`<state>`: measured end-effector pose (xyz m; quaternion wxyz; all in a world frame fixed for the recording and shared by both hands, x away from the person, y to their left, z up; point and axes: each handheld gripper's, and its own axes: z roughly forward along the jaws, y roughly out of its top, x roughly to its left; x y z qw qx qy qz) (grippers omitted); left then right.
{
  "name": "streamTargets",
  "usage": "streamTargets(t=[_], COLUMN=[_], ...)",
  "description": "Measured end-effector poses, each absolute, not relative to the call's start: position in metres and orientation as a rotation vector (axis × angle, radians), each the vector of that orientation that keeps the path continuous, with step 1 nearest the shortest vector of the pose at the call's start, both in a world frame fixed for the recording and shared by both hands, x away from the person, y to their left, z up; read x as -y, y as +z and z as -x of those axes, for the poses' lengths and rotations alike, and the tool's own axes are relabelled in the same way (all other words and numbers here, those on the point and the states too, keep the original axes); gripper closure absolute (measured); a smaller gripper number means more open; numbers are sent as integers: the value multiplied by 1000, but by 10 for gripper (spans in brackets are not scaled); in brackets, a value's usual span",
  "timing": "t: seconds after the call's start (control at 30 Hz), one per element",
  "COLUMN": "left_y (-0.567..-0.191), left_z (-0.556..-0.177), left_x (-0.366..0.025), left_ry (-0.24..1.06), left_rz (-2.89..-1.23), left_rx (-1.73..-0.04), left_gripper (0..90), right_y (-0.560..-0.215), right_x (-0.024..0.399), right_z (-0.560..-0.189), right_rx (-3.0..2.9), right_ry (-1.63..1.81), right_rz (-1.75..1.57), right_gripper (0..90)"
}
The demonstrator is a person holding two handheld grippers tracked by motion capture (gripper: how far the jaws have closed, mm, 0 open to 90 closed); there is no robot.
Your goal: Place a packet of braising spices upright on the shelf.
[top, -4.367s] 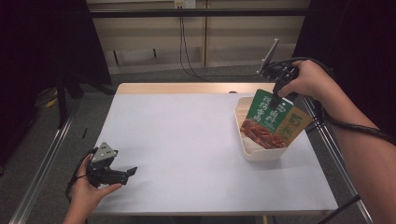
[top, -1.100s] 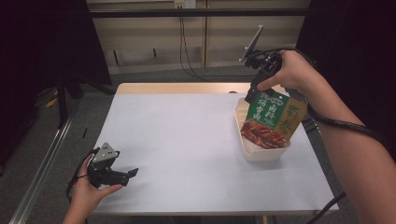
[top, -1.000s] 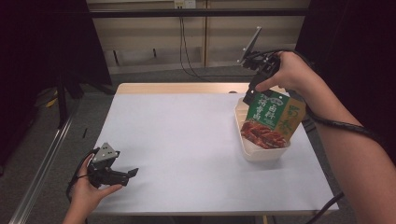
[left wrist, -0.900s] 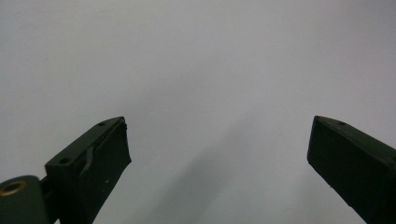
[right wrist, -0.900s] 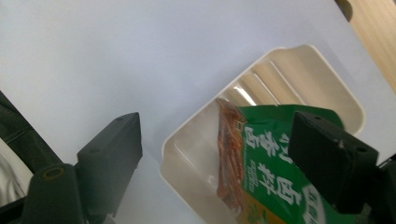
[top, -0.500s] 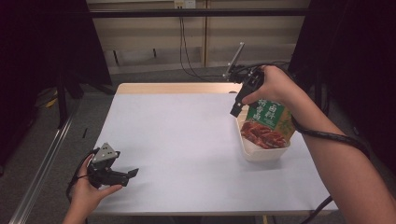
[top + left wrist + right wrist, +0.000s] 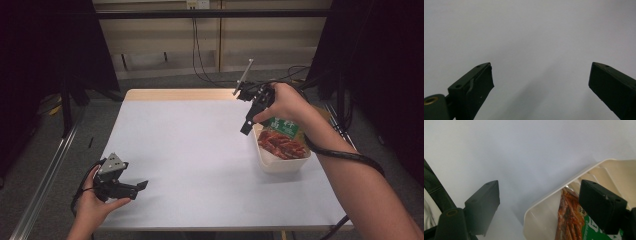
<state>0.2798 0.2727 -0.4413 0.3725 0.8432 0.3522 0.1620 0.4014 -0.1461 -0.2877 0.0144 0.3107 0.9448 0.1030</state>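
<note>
The right gripper (image 7: 246,125), jaws wide apart and empty, hangs at the left rim of the tub (image 7: 272,161) right of centre in the high view. In its own view one jaw sits outside the wall and one over the pack (image 7: 571,220). The likely slip: closing here would pinch the tub wall and tip or drag the tub (it looks light), or crease the pack.

The pack lies in the tub, green-topped with red-brown food pictured, glossy and probably slippery.

The left gripper (image 7: 119,182), lower left, holds nothing, with jaws spread over the bare table (image 7: 200,150).
</note>
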Motion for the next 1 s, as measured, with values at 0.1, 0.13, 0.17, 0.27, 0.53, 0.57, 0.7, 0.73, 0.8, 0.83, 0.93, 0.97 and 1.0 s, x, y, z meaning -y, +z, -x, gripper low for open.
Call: streamTargets(t=[0.1,0.13,0.17,0.27,0.53,0.57,0.7,0.73,0.8,0.83,0.93,0.97,1.0], left_y=[-442,-442,-442,-441,-443,-443,-444,-444,-444,-445,-445,-445,-445], left_z=[-280,-280,-280,-281,-281,-282,-282,-282,-283,-283,-283,-283,-283], left_x=[-273,-273,-273,-274,-274,-274,-274,-275,-275,-274,-274,-274,-274], left_ry=[396,395,391,395,391,390,389,387,383,376,381,382,375], left_rz=[-2162,-2160,-2158,-2165,-2168,-2170,-2171,-2173,-2174,-2170,-2176,-2174,-2172], left_rx=[-903,-905,-905,-895,-900,-899,-903,-904,-911,-910,-909,-913,-914], left_gripper=[53,53,53,53,53,53,53,53,51,50,50,50,50], right_y=[-294,-296,-298,-304,-322,-326,-334,-337,-341,-343,-350,-352,-353], right_x=[143,142,141,139,133,132,130,129,127,127,124,123,123], right_z=[-400,-399,-399,-397,-390,-389,-385,-383,-381,-380,-377,-376,-375], right_rx=[-2954,-2956,-2959,-2958,-2977,-2974,-2980,-2980,-2982,-2984,-2989,-2989,-2997], right_ry=[329,327,334,339,333,322,323,320,317,310,314,317,318], right_rz=[-949,-946,-942,-933,-910,-889,-867,-867,-860,-859,-839,-836,-829], right_gripper=[172,171,172,174,170,169,169,169,167,167,166,166,166])
